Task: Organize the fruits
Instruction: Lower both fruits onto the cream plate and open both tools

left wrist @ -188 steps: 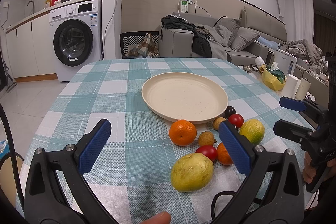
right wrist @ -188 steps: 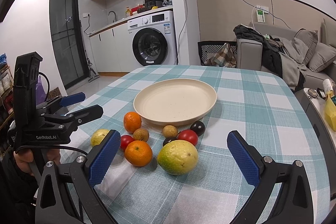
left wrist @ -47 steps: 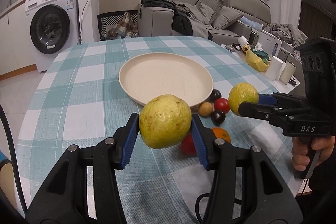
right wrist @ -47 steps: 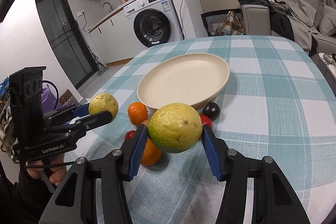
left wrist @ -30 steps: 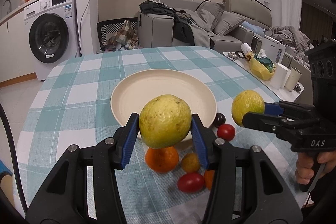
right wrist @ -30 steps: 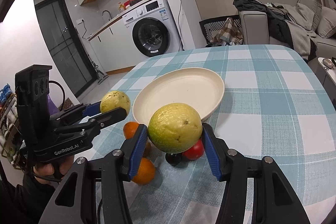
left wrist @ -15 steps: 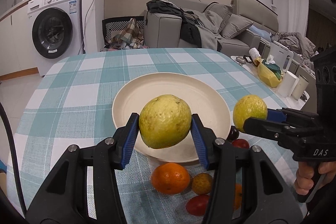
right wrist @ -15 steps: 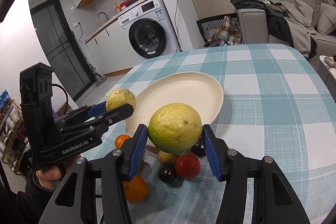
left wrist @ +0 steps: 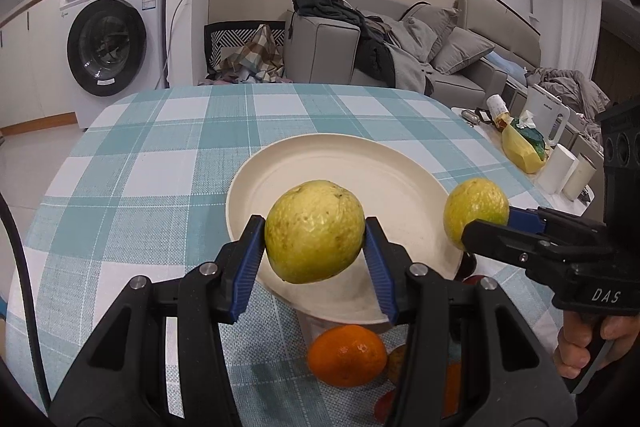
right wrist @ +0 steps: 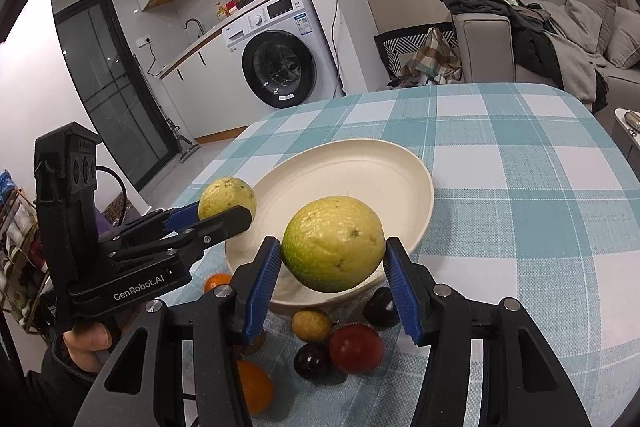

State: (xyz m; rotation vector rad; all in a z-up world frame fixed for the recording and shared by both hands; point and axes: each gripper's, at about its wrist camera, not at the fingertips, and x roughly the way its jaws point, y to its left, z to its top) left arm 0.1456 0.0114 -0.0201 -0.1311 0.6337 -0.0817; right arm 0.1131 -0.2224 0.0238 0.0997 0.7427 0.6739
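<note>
Gripping one large yellow fruit [left wrist: 315,231] between the blue pads of your left gripper [left wrist: 315,247], you hold it in the air over the near rim of the single cream plate [left wrist: 384,183], which has nothing lying in it. Your right gripper [right wrist: 334,265] is clamped on a second large fruit, a yellow-green one [right wrist: 333,243], also raised above the plate's near edge; so two big fruits are held, one per gripper. On the checked tablecloth [right wrist: 540,187] just in front of the plate, the right wrist view lets you count six small fruits: two orange ones [right wrist: 254,385], one red tomato [right wrist: 356,347], two dark round ones [right wrist: 313,361] and one small tan one [right wrist: 311,325]; a seventh may sit behind your finger, too hidden to tell. Beyond the table stand one washing machine [left wrist: 112,43] and one grey sofa [left wrist: 400,55].
</note>
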